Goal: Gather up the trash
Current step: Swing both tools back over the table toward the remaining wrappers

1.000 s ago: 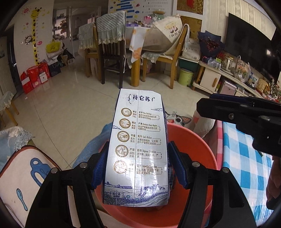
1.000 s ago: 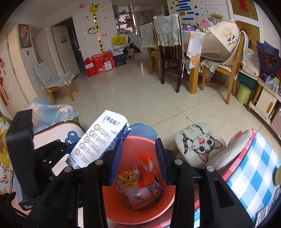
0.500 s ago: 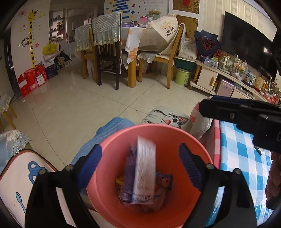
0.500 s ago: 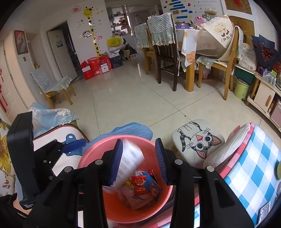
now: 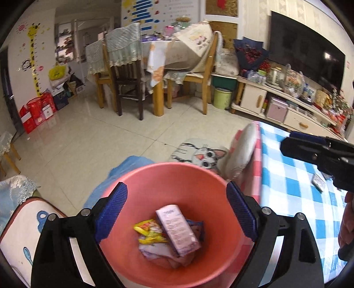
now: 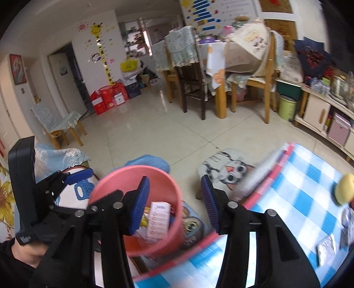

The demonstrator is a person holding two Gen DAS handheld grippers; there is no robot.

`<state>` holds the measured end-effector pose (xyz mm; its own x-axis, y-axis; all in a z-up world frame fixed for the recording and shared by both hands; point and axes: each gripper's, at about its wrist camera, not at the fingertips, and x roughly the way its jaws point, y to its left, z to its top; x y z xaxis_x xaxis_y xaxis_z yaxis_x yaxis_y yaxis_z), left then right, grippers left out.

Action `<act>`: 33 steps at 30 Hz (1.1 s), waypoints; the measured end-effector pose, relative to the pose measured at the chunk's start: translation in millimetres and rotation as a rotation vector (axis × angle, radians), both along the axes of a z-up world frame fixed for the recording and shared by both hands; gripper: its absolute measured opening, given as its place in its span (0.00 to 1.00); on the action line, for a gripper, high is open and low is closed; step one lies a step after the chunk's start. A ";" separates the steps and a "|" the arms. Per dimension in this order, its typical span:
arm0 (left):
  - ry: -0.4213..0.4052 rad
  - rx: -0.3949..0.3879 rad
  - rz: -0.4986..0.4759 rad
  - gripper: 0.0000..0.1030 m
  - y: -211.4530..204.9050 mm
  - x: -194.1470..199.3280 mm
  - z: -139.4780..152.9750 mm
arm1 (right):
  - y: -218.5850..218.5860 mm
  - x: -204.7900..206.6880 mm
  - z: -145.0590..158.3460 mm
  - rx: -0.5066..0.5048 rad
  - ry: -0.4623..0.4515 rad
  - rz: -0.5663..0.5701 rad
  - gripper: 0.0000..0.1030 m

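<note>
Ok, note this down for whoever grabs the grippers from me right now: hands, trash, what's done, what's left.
Left gripper: open, empty, above the pink bin.
Right gripper: open, empty, between bin and checkered table.
Done: milk carton lies in the bin on snack wrappers.
Left: silver wrappers and, at the frame edge, other bits on the table. A yellow object sits there too; unclear if trash.

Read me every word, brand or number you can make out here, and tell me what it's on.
None can be quoted.
Milk carton in the pink bucket: print blurred.
Yellow snack wrapper: lettering blurred.
Wall charts: too small.
Green bin: marks too small.
Left tongs' handle: small logo, unreadable.
</note>
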<state>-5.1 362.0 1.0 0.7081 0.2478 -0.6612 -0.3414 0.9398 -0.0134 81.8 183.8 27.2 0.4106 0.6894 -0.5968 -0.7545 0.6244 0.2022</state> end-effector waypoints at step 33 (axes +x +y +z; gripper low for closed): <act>0.122 0.082 -0.512 0.87 -384.5 192.8 -104.5 | -425.9 43.8 -110.6 -0.089 0.085 -0.567 0.73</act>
